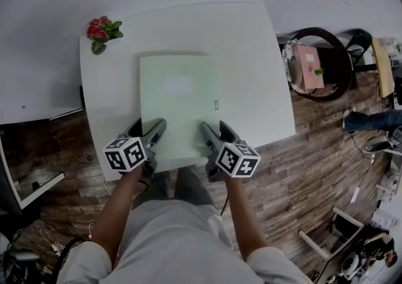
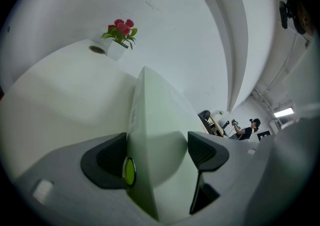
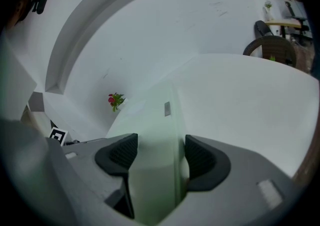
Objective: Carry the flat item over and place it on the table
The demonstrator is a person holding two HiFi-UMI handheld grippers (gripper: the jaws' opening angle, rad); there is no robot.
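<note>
A flat pale-green folder (image 1: 179,103) lies over the middle of the white square table (image 1: 251,63), its near edge toward me. My left gripper (image 1: 152,133) is shut on the folder's near left corner, and my right gripper (image 1: 208,132) is shut on its near right part. In the left gripper view the folder (image 2: 155,120) runs edge-on between the dark pads (image 2: 205,151). The right gripper view shows the folder (image 3: 155,140) pinched between both pads (image 3: 200,162). Whether the folder rests fully on the tabletop cannot be told.
A small pot of red flowers (image 1: 100,32) stands at the table's far left corner. A dark round chair (image 1: 317,63) holding a pink item sits to the right on the wood floor. A white wall lies beyond the table. A person works at the far right (image 1: 367,119).
</note>
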